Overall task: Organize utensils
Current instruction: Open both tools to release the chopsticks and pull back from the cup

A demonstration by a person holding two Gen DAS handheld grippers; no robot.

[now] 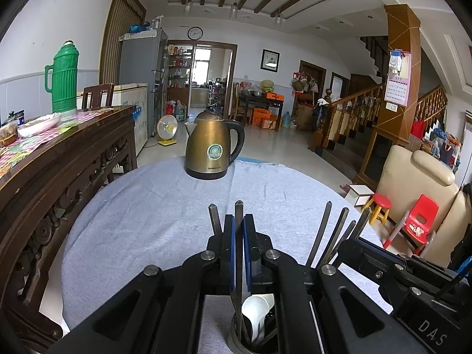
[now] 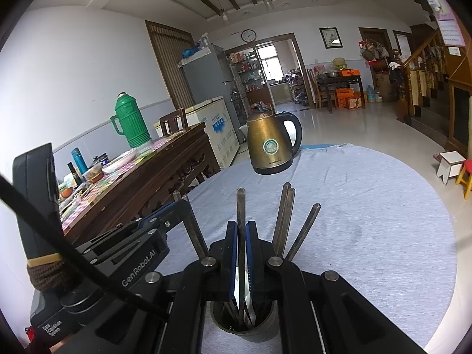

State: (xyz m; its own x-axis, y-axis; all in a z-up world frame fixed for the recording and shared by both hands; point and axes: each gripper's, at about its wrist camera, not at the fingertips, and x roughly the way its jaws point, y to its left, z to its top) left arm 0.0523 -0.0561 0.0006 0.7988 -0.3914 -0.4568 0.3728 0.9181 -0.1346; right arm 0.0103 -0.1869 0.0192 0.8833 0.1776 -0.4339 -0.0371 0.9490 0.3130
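Dark metal chopsticks (image 2: pixel 241 236) stand in a round holder cup (image 2: pixel 243 329) at the near edge of the table, on the pale blue-grey cloth (image 2: pixel 368 206). Both grippers sit directly over that cup, side by side.

Right gripper (image 2: pixel 241 230): jaws narrow, pads pressed on one chopstick that rises straight up between them. Its long axis runs near vertical, tip well above the pads, lower end down in the cup. Three more sticks fan out to the right of it, and one leans to the left.

Left gripper (image 1: pixel 239 224): jaws likewise pinched on a single chopstick (image 1: pixel 238 221), also upright. A second stick stands just left of its left pad, outside the grip. A white spoon (image 1: pixel 256 309) lies in the cup below, bowl up.

Key relation: each held stick runs up along its gripper's fingers and drops into the cup below. Judgement: either stick has to travel along its own length, up or down; a sideways pull would likely rake the neighbouring sticks or tip the cup.

Left gripper lies just left of the right one, housings close, not clearly touching. Brass-coloured kettle (image 2: pixel 273 144) stands at the far edge, well apart.
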